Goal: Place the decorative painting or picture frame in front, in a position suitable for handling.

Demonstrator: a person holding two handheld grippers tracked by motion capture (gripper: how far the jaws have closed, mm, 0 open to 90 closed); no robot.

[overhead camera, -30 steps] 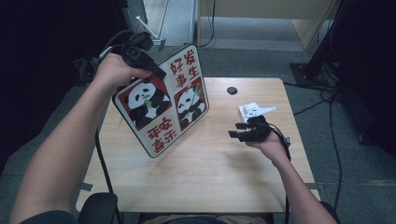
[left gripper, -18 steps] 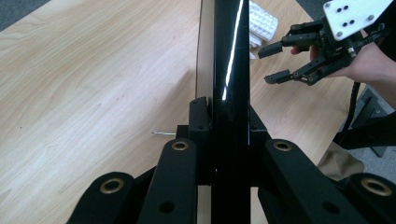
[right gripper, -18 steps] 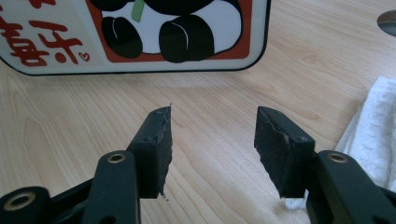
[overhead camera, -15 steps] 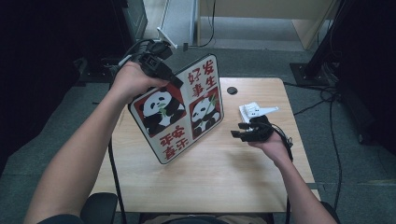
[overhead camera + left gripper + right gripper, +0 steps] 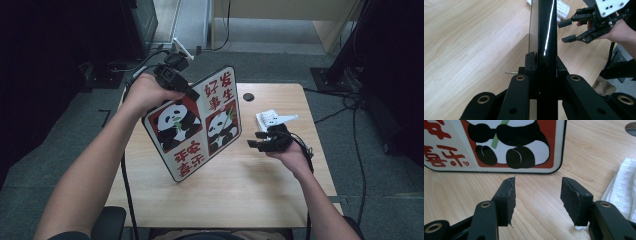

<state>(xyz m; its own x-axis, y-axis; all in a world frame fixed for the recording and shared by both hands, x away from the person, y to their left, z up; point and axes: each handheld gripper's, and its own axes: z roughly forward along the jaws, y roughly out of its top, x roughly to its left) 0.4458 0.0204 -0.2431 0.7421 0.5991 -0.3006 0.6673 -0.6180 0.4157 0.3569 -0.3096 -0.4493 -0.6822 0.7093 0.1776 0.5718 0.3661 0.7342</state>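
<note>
A flat board (image 5: 195, 125) printed with two pandas and red characters is held tilted over the wooden table (image 5: 240, 195). My left gripper (image 5: 189, 93) is shut on its top edge. In the left gripper view the board (image 5: 546, 30) stands edge-on between the jaws of my left gripper (image 5: 545, 62). My right gripper (image 5: 253, 141) hovers open just right of the board, empty. In the right gripper view my right gripper (image 5: 537, 192) faces the board's lower corner (image 5: 499, 145). The right gripper (image 5: 567, 31) also appears far off in the left gripper view.
A crumpled white cloth (image 5: 270, 119) lies on the table behind the right hand, at the right (image 5: 624, 192) of its own view. A round cable hole (image 5: 248, 96) sits near the table's far edge. Cables and a dark stand are on the floor around.
The left hand has carried the board rightward and a little lower, toward the right gripper. The right hand has stayed where it was.
</note>
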